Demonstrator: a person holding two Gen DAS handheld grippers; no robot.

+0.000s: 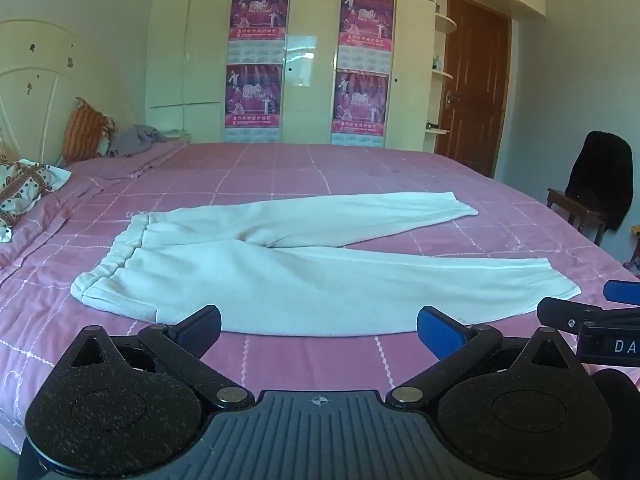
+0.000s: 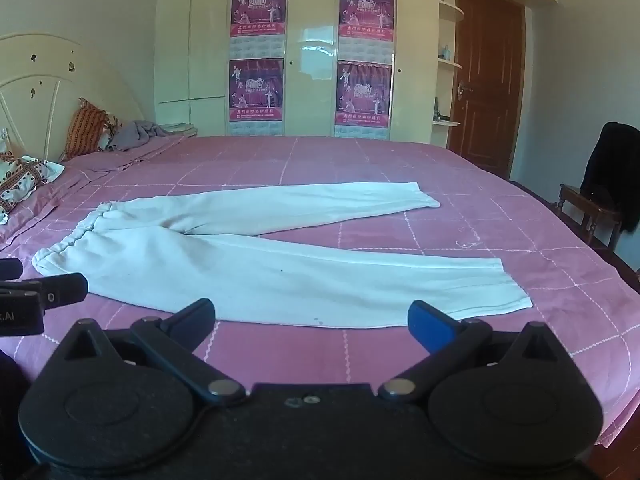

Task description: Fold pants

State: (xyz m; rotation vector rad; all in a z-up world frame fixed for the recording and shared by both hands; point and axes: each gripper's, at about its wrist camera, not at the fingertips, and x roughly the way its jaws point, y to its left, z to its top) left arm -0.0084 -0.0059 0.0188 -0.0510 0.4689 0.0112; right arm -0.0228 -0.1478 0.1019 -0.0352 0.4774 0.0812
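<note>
- Left wrist view: we hold left gripper spread, empty, before white fleece pants; waistband left.
- Right gripper spread, nearer the cuffs.

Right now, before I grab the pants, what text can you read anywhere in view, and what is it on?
"DA", cut off at the frame edge: on the right gripper body.
".AI", cut off: on the left gripper body.
"20", with further digits unclear: on the wardrobe posters.
Chinese lines on the posters: too blurred to read.
White pants: no text visible.
</note>
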